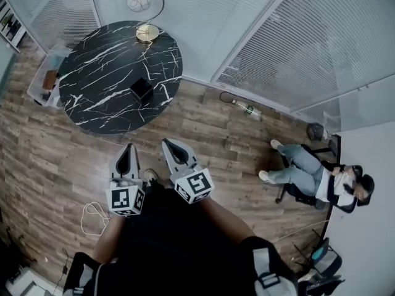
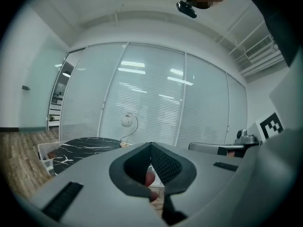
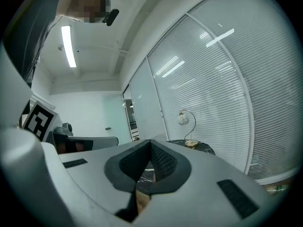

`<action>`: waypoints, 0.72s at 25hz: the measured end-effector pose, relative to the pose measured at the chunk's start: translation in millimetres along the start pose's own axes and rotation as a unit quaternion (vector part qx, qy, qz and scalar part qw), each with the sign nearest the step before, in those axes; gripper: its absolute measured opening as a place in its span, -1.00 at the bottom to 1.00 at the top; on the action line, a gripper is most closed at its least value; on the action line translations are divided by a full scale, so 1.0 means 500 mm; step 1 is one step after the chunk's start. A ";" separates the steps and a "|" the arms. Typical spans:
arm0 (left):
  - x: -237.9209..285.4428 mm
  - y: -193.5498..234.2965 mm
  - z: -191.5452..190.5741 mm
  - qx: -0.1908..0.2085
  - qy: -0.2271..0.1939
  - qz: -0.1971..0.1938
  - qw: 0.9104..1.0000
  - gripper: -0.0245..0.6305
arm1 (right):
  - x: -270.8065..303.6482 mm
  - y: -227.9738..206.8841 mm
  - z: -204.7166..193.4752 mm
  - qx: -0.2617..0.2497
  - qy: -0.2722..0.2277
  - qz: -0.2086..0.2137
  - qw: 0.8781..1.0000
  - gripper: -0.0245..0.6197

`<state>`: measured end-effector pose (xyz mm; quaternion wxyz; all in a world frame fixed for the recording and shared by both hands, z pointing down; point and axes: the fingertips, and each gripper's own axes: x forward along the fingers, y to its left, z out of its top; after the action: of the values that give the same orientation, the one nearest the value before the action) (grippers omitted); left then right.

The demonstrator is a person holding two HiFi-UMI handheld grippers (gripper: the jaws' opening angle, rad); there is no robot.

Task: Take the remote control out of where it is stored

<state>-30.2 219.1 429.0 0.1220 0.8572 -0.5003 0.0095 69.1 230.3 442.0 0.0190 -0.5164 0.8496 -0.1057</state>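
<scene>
Plank floor (image 1: 210,134) open ahead, up to a round black marble worktop (image 1: 105,85) set against the blind-covered glass wall (image 1: 296,48). Toward the worktop's near edge, a small black box (image 1: 141,90); contents too small to tell, so remote control not made out in any view. At the far edge, a globe lamp (image 1: 147,17). Beside the left edge, a clear bin (image 1: 42,79) with something brown inside. Well apart to the right, a bottle (image 1: 248,110) on the floor and a seated person (image 1: 311,177). Short of the worktop, side by side, left gripper (image 1: 129,150) and right gripper (image 1: 170,145), both clenched on nothing. Floor clutter only in the head view; gripper views give lamp and worktop beyond the closed jaws.
</scene>
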 end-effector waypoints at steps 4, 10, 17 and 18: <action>-0.016 0.037 0.001 0.001 -0.001 -0.012 1.000 -0.93 | 0.016 0.025 -0.004 0.000 -0.006 -0.016 1.000 -0.94; -0.029 0.065 0.007 0.000 0.000 -0.026 1.000 -0.93 | 0.016 0.041 -0.001 -0.002 -0.008 -0.044 0.999 -0.94; -0.017 0.078 0.011 -0.008 -0.002 -0.026 1.000 -0.93 | 0.036 0.037 -0.002 -0.001 -0.001 -0.049 0.999 -0.94; -0.011 0.080 0.013 -0.008 -0.002 -0.025 1.000 -0.93 | 0.043 0.033 -0.001 -0.001 -0.002 -0.049 0.999 -0.94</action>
<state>-68.1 203.8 430.0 0.1274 0.8684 -0.4793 0.0006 44.9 218.9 441.1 0.0152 -0.5575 0.8234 -0.1043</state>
